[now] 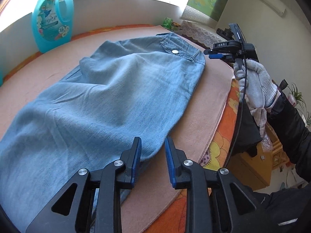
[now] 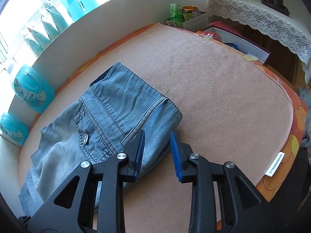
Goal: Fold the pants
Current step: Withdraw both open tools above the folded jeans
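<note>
A pair of light blue denim pants (image 1: 108, 89) lies folded on a pale pink fleece blanket (image 1: 211, 104) that covers an orange flower-printed sheet (image 1: 219, 147). In the left wrist view the garment stretches from the near left corner towards the far side, where a buttoned back pocket (image 1: 175, 51) and the waistband sit. The left gripper (image 1: 152, 153) hangs just above the near folded edge of the pants with its blue-padded jaws parted; the cloth lies under the left pad, and nothing is pinched between the two. The right gripper (image 2: 157, 145) is likewise released, its pads standing apart over the waistband corner (image 2: 171, 114) of the pants, with bare blanket showing through the gap on the right side. Seen from the left wrist view, that right gripper (image 1: 213, 54) is carried by a hand in a white knitted glove (image 1: 254, 81) with a black sleeve (image 1: 291, 124), hovering just beside the waistband end. A turquoise detergent jug (image 1: 51, 22) stands against the white wall ledge (image 1: 116, 9) behind the blanket, well apart from the pants. A green tea carton (image 2: 176, 12) and a gold-lidded tin (image 2: 189, 12) stand in a cardboard box beyond the blanket's far edge.
</note>
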{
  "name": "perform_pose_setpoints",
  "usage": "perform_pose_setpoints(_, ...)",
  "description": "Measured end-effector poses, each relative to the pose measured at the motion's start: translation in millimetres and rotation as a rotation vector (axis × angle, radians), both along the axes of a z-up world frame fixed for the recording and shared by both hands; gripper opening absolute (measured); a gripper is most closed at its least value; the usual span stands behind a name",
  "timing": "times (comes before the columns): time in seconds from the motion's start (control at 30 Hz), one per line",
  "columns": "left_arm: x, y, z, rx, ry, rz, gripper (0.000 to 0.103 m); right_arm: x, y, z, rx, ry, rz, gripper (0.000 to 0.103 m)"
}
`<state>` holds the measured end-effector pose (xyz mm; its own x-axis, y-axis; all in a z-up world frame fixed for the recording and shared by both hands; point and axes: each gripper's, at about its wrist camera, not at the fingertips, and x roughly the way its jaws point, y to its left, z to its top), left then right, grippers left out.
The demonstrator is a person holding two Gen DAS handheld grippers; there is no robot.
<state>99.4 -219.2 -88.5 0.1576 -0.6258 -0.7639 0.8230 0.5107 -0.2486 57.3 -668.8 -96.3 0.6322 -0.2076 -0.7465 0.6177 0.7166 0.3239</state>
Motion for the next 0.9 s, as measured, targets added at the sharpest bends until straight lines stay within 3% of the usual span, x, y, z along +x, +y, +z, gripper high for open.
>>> perform_pose_setpoints(0.07, 7.8, 23.1, 12.4, -0.037, -0.013, 0.070, 0.035, -0.3, 11.6, 18.0, -0.050, -0.037, 0.032, 0.037)
perform_pose_setpoints(0.17, 18.3, 58.9, 25.9, -0.063, -0.047, 0.185, 0.035, 11.9, 32.1, 41.3, -0.126, -0.071, 0.113, 0.038)
perform_pose_setpoints(0.4, 39.4, 132.0, 22.6, -0.005, -0.108, 0.438, 0.035, 78.8, 96.7, 68.0, -0.244, -0.076, 0.434, 0.047)
perform_pose_setpoints(0.57, 48.5, 174.9, 4.5, 0.026, -0.074, 0.569, 0.035, 131.6, 133.4, 62.8, -0.250, -0.062, 0.622, 0.058)
perform_pose_setpoints(0.73, 49.1, 200.8, -19.9, 0.087, -0.047, 0.651, 0.035, 188.5, 154.6, 46.9, -0.219, -0.006, 0.748, 0.059)
perform_pose_setpoints(0.83, 46.4, 214.4, -32.4, 0.095, -0.030, 0.698, 0.035, 219.9, 162.5, 35.0, -0.260, 0.050, 0.790, 0.059)
perform_pose_setpoints(0.9, 46.7, 223.0, -39.2, 0.096, -0.014, 0.732, 0.035, 240.1, 163.5, 25.2, -0.237, 0.087, 0.827, 0.059)
